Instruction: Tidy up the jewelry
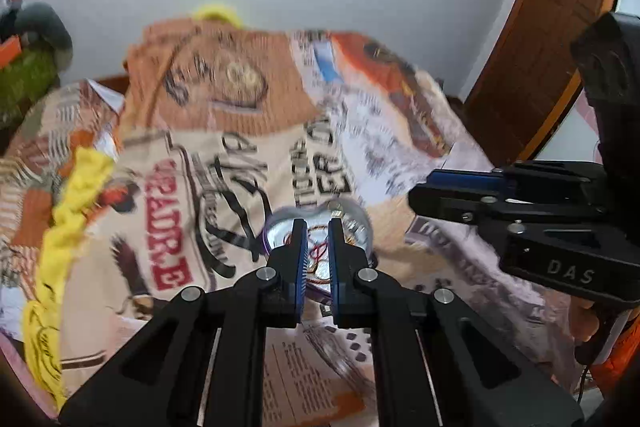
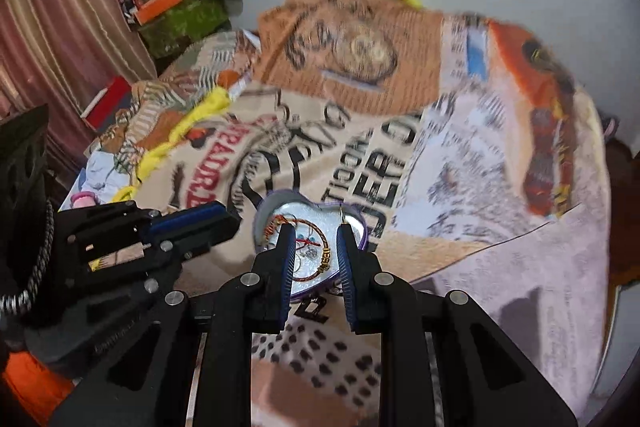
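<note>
The heart-shaped tin (image 2: 310,247) is lying open on the printed blanket (image 2: 460,187) of a bed, and jewelry is already sitting inside it — a gold-and-red bangle (image 2: 316,259), a small earring or charm, some red thread. No loose pieces are showing on the blanket around it, so the gathering is looking largely done; a lid is not showing in either view, so closing the tin may be what is remaining.

The left hand-held gripper (image 1: 318,247) is hanging above the tin, pointing steeply down, its blue-padded jaws nearly together and holding nothing visible. The right hand-held gripper (image 2: 314,251) is hovering over the tin too, tilted down more steeply, jaws a little further apart and likewise empty. The two are coming in side by side — each is showing at the edge of the other's view.
</note>
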Demonstrator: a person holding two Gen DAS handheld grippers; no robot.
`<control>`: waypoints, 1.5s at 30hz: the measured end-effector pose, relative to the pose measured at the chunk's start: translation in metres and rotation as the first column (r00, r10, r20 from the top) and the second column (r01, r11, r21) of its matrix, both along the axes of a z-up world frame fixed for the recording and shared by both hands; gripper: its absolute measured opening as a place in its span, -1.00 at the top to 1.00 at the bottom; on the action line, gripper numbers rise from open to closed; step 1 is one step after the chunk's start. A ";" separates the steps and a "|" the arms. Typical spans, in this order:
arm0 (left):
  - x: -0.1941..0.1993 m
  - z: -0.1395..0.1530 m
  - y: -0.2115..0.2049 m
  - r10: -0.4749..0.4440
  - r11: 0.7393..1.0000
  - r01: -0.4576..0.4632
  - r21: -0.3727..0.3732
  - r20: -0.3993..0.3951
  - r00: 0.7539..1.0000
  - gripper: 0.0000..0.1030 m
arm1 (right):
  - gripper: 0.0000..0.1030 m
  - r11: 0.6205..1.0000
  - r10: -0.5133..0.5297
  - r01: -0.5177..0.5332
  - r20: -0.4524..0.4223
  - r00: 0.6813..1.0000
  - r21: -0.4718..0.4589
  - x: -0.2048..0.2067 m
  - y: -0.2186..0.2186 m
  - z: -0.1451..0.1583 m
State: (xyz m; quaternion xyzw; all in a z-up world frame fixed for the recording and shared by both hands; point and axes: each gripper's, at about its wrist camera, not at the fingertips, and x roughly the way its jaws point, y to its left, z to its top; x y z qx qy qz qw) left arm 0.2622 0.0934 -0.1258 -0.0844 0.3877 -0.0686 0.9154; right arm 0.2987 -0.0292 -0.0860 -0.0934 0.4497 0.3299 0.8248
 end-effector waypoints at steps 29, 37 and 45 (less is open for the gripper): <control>-0.267 0.172 -0.038 0.116 0.976 -0.210 0.061 0.672 0.732 -0.95 | -0.78 0.917 -0.344 0.094 0.651 0.677 0.387 -0.242 -0.084 0.158; -0.274 0.161 -0.038 0.161 0.971 -0.238 0.033 0.644 0.748 -0.95 | -0.94 0.908 -0.383 0.140 0.648 0.659 0.395 -0.250 -0.085 0.158; -0.275 0.160 -0.043 0.157 0.967 -0.248 0.054 0.643 0.749 -0.95 | -0.94 0.908 -0.382 0.145 0.632 0.675 0.394 -0.251 -0.090 0.154</control>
